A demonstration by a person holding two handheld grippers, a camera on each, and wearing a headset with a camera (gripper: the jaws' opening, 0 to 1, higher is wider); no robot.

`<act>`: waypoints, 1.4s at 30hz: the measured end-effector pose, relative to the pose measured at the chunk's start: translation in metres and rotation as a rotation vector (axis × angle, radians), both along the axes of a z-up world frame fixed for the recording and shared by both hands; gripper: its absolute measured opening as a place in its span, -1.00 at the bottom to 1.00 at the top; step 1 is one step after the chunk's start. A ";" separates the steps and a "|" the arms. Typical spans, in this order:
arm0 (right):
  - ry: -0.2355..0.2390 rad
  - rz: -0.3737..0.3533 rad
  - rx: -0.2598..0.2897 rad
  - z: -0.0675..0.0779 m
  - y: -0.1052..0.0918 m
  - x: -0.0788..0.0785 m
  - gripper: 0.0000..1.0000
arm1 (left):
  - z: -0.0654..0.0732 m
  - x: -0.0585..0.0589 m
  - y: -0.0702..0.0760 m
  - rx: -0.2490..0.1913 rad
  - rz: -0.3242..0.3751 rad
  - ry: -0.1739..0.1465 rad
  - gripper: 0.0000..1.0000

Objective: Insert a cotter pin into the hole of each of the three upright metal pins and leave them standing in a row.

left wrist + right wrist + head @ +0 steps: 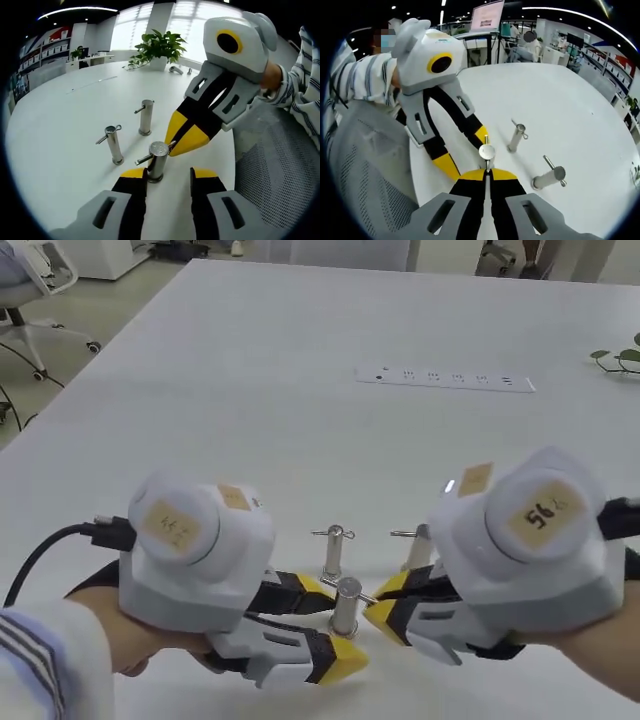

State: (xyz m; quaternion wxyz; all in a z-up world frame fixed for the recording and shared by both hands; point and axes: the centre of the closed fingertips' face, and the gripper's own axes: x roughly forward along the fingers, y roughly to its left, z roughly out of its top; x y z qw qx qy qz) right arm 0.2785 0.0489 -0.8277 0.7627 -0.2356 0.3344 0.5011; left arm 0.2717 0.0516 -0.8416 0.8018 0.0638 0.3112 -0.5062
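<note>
Three upright metal pins stand on the white table (300,420). The two far pins (333,552) (416,546) each carry a cotter pin through the top hole. The near pin (346,606) stands between my two grippers. In the left gripper view the near pin (157,161) is between the open fingers of my left gripper (167,176), close to the left finger. My right gripper (487,173) is shut on a thin cotter pin (143,160), which passes through the near pin's head (487,151) and sticks out the far side.
A white power strip (445,378) lies further back on the table. A potted plant (157,46) stands at the table's far end, and a leafy sprig (620,358) at the right edge. An office chair (30,285) is off the table's left side.
</note>
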 end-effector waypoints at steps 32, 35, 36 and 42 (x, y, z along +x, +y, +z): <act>-0.004 0.039 -0.017 0.000 0.003 0.005 -0.92 | -0.003 0.017 0.000 0.038 0.030 -0.083 -0.76; 0.000 0.039 -0.015 0.000 0.005 0.005 -0.92 | -0.003 0.017 0.000 0.038 0.031 -0.083 -0.76; 0.000 0.040 -0.015 0.000 0.005 0.005 -0.91 | -0.003 0.018 0.001 0.038 0.032 -0.083 -0.76; -0.006 0.054 -0.043 0.000 -0.002 0.005 -0.77 | -0.003 0.018 0.001 0.031 0.038 -0.075 -0.75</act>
